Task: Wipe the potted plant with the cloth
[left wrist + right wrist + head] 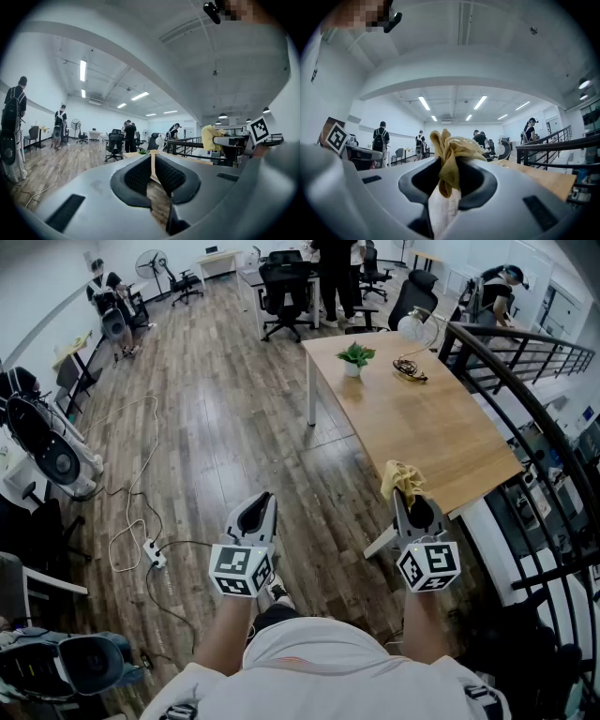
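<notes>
The right tool [406,495] is clenched on a bunched yellow cloth [401,476] that sticks up past its tips. Beside it, the left tool [262,509] is clenched on nothing. Well ahead of both, the potted plant [355,356] stands near the far end of the wooden table [422,427].

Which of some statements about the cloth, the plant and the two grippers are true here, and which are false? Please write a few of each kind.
1. The right gripper holds a yellow cloth. True.
2. The left gripper is wide open. False: it is shut, with nothing between its jaws.
3. The potted plant stands on the wooden table. True.
4. The cloth is touching the plant. False: they are well apart; the plant is at the table's far end, the cloth by its near end.
</notes>
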Tool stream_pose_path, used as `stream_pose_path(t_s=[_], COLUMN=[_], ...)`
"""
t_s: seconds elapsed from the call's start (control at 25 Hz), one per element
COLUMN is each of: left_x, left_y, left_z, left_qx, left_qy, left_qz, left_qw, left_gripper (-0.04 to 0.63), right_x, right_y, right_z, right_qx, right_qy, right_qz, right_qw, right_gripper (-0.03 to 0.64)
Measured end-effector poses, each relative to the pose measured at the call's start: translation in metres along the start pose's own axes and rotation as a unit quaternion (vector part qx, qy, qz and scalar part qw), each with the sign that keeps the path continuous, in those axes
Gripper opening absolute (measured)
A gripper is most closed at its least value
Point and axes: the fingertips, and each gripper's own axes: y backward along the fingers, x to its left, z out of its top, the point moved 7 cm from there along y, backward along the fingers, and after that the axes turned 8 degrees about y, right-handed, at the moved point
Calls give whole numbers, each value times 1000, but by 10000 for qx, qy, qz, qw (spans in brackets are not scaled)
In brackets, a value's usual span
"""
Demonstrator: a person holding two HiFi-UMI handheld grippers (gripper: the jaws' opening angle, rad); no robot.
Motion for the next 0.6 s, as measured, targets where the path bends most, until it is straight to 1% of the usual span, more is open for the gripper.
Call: stream_pose_path(t_s=[0.24, 0.44, 0.6], left_x=[5, 21, 38], left_y=[1, 5, -3], left_z=[-2, 0, 1], left_qx=[47, 59, 38], left_qy=[6, 104, 139], left_qz=[8, 167, 204], left_qw=[10000, 9998, 9997], left_gripper=[32, 32, 32], right_x=[6, 15, 18], right_y=[-12, -31, -52], right_z=[-6, -6, -10], right_qx=[72, 125, 194], right_qy=[-27, 12, 66], right_qz=[95, 237, 257], right_qw=[9999, 9996, 9995], right_gripper=[149, 147, 147])
